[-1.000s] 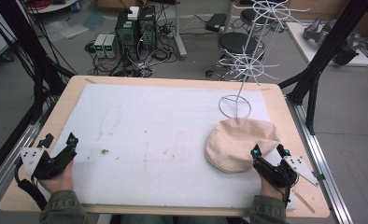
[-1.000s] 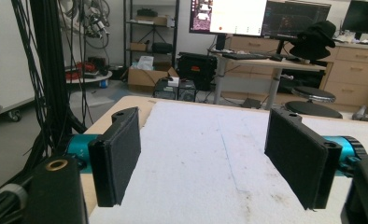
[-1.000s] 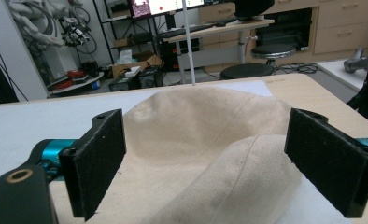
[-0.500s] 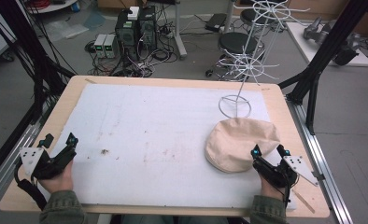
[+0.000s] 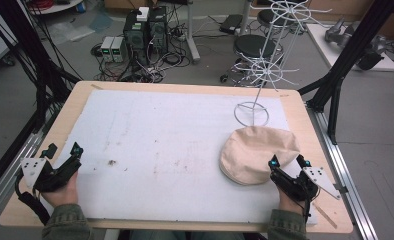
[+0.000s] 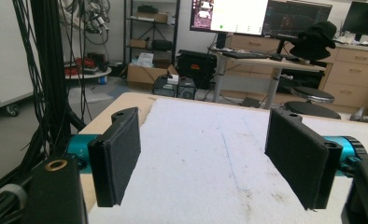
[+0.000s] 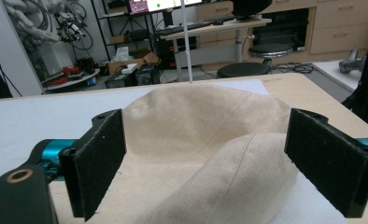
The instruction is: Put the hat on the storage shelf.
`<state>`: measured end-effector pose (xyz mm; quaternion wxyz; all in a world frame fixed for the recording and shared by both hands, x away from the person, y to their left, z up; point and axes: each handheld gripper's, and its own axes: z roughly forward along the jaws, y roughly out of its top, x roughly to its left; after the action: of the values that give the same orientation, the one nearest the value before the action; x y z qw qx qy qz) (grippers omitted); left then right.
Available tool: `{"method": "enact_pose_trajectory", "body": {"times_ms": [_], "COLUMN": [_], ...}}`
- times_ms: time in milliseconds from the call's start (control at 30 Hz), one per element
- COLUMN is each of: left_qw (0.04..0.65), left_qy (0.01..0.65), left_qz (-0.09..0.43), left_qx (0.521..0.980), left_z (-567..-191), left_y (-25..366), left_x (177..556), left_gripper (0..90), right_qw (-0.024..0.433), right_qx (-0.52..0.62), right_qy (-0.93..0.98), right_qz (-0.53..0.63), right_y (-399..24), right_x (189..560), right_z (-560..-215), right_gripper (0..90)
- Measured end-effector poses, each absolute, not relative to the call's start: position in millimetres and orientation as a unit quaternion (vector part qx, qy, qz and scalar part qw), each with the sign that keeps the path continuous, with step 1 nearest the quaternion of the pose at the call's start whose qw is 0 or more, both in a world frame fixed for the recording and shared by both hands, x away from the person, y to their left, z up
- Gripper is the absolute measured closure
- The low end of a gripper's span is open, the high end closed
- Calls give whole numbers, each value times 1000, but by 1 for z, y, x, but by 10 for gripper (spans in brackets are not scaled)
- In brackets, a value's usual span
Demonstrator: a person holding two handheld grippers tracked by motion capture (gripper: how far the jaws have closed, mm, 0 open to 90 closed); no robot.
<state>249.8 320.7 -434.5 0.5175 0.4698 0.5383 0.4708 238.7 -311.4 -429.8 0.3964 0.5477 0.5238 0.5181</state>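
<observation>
My right gripper [image 5: 288, 163] rests low on the desk [image 5: 185, 90] with its 2 jaws spread wide apart, and the cream cloth cap [image 5: 257, 152] lies just ahead of it, its near edge reaching in between my jaws; whether either jaw touches the cloth I cannot tell. In the right gripper view the cap [image 7: 205, 140] bulges up between the 2 black pads [image 7: 100, 158], which clamp nothing. Beyond the cap from my right gripper stands the round base of a white wire rack [image 5: 251, 113], just past the cap's far edge. My left gripper [image 5: 62, 155] sits well apart on the other side, also with its jaws spread open and holding nothing, over the white mat [image 5: 160, 130] that covers the desk. In the left gripper view only stained mat [image 6: 205, 177] lies between my jaws.
</observation>
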Motion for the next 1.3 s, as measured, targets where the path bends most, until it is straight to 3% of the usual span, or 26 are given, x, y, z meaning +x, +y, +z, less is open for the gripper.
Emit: {"method": "enact_pose_trajectory", "body": {"times_ms": [1300], "left_qw": [514], "left_qy": [528], "left_qz": [476], "left_qx": [480], "left_z": [-434], "left_y": [319], "left_x": [254], "left_gripper": [266], "right_qw": [444], "right_qx": [519], "right_qy": [577], "right_qz": [448], "right_y": [-285], "right_x": [264], "right_z": [-416], "right_gripper": [119]}}
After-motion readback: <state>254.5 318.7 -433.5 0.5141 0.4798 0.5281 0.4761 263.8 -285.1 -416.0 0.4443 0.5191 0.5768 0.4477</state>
